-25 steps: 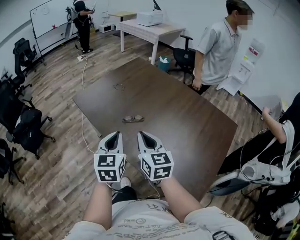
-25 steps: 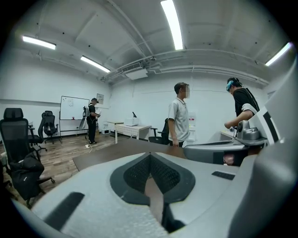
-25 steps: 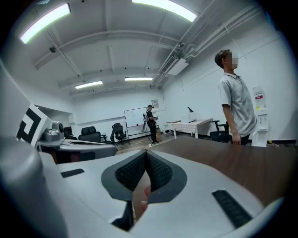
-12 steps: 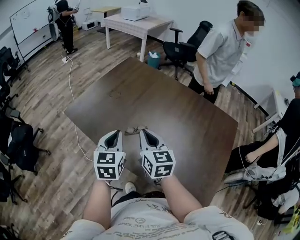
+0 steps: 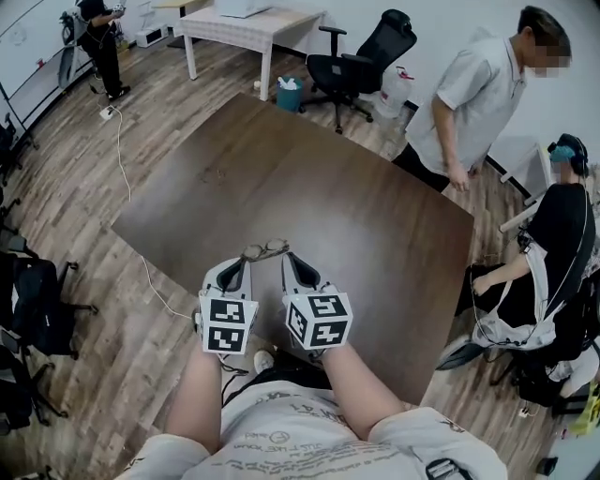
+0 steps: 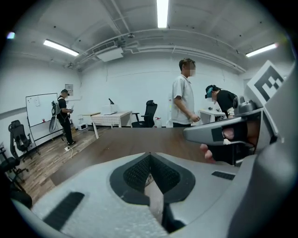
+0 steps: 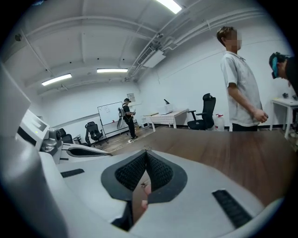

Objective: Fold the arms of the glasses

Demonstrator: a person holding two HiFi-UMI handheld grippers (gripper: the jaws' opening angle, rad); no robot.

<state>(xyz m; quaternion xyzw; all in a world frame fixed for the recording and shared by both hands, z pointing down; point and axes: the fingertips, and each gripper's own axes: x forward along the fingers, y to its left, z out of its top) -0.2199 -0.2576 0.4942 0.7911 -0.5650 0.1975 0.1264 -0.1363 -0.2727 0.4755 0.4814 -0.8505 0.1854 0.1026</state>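
The glasses [image 5: 265, 249] lie on the dark brown table [image 5: 309, 187] close to its near edge, their arms too small to make out. My left gripper [image 5: 234, 266] points at them from just below and left, its tip beside the frame. My right gripper [image 5: 292, 262] sits just below and right of them. Both are shut with nothing between the jaws. In the left gripper view the left gripper [image 6: 150, 156] shows meeting jaws, and in the right gripper view the right gripper [image 7: 146, 154] does too. The jaws hide the glasses in both gripper views.
A person [image 5: 478, 103] stands at the table's far right edge and another [image 5: 553, 234] sits at the right. A black office chair [image 5: 361, 61] and a white table [image 5: 248, 23] stand behind. More chairs [image 5: 37, 300] are on the wooden floor at left.
Both grippers have closed in on the glasses, whose frame now lies just past their tips. The standing person has stepped to the right along the table.
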